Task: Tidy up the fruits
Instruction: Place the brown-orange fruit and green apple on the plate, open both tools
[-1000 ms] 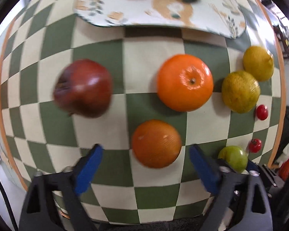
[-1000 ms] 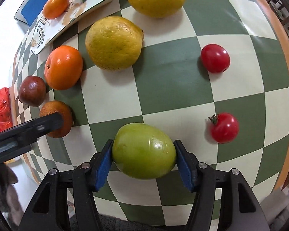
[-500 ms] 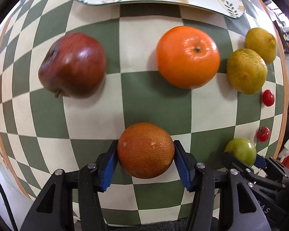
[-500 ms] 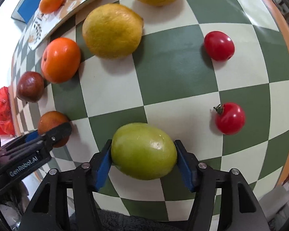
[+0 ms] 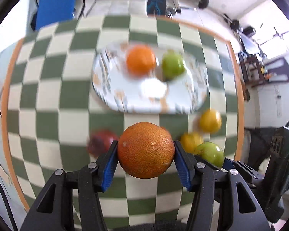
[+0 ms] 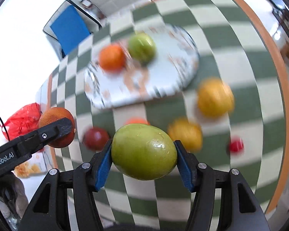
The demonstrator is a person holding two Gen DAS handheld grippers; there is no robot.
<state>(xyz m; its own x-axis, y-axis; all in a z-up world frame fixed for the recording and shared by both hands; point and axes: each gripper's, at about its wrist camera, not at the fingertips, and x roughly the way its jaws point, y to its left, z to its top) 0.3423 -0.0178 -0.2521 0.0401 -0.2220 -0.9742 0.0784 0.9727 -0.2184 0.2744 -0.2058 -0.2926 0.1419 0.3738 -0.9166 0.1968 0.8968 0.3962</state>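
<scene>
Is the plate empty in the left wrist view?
No, the plate holds an orange and a green fruit.

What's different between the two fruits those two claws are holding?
The left gripper holds an orange: round, deep orange, with dull pebbly skin. The right gripper holds a green fruit: egg-shaped, lying sideways, with smooth shiny skin. Both are pinched between blue pads, lifted off the checked table, and face the plate.
</scene>
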